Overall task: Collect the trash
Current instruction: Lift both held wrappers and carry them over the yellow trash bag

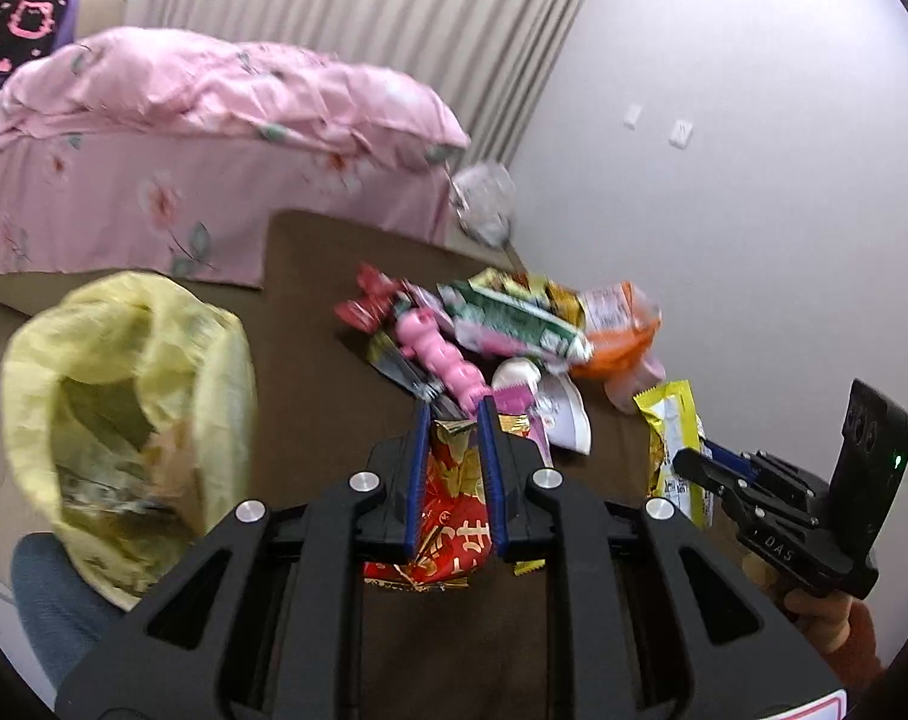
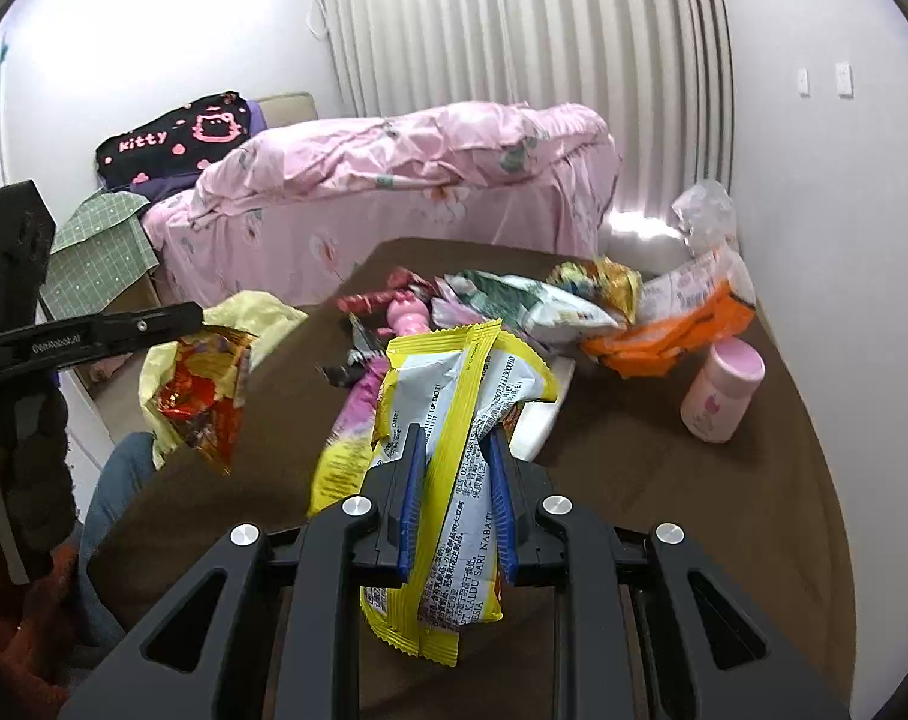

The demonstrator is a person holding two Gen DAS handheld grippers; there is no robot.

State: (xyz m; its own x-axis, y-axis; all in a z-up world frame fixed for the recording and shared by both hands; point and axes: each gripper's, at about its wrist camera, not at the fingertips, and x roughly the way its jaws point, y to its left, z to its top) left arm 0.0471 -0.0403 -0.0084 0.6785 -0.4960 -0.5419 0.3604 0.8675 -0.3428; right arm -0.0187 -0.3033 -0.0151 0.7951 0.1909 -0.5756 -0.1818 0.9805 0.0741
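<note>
Bed under a pink floral quilt [image 2: 394, 180] behind; dark brown worktop [image 2: 664, 480] in front, strewn with a heap of crumpled snack wrappers [image 2: 532, 306]. At the worktop's left edge, an open pale yellow plastic trash bag [image 1: 130, 396], mouth gaping toward the left wrist camera.

Left gripper [image 1: 451, 474]: jaws narrow, clamped on a red and gold foil snack wrapper [image 1: 454, 516], held just beside the bag, not yet over its mouth. Right gripper [image 2: 454, 498]: jaws narrow, pinching a crinkled yellow and white plastic wrapper [image 2: 448, 456] lifted above the worktop, well apart from the bag.

Likely step: carrying both wrappers to the bag. Much trash left on the worktop, so early in the task by the look of it.

Risks: limp bag mouth folding shut under a nudge, sending the red wrapper onto the floor; slick film sliding out of the right jaws, gripped only across a narrow strip; both grippers crowding the same opening.

Left wrist view alone: the inside of the bag, some trash already in it. Right wrist view alone: a small pink lidded plastic bottle [image 2: 721, 399] standing upright right of the heap, possibly not trash.
</note>
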